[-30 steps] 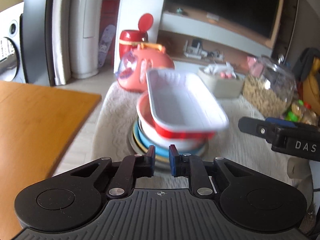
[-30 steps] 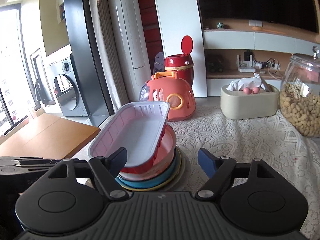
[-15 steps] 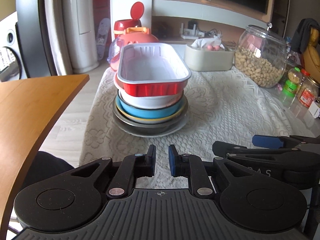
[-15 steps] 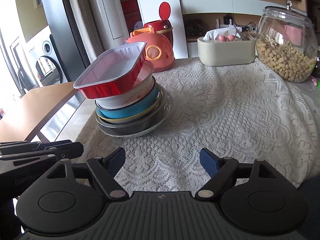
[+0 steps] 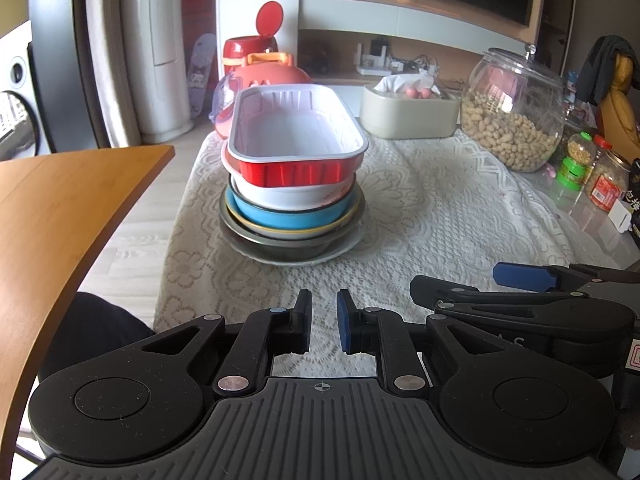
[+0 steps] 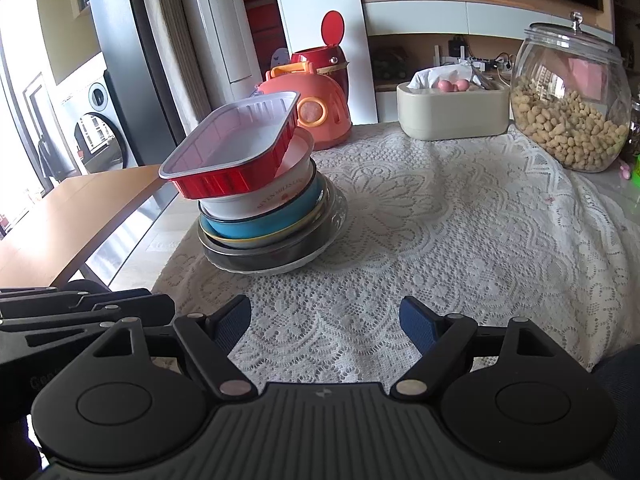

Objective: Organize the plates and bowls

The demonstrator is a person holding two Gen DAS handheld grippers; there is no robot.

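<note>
A stack of dishes stands on the lace tablecloth: a red foil tray (image 5: 296, 148) (image 6: 236, 152) on top, tilted, over a white bowl (image 5: 288, 194) (image 6: 264, 196), a blue bowl (image 5: 288, 216) (image 6: 264, 224), a dark bowl (image 5: 288, 246) and a white plate (image 6: 276, 266) at the bottom. My left gripper (image 5: 324, 326) is nearly shut and empty, back from the stack near the table's front edge. My right gripper (image 6: 326, 324) is open and empty, also back from the stack; it shows at the right in the left wrist view (image 5: 520, 280).
A wooden table (image 5: 60, 208) stands to the left. At the back are an orange toy case (image 6: 316, 108), a red bin (image 6: 320, 60), a beige tissue box (image 6: 452, 112) and a glass jar of peanuts (image 6: 572, 120). Small jars (image 5: 592, 168) stand far right.
Both grippers have pulled back from the stack toward the table's front edge. The red tray, loose a second ago, rests tilted on top of the stack.
</note>
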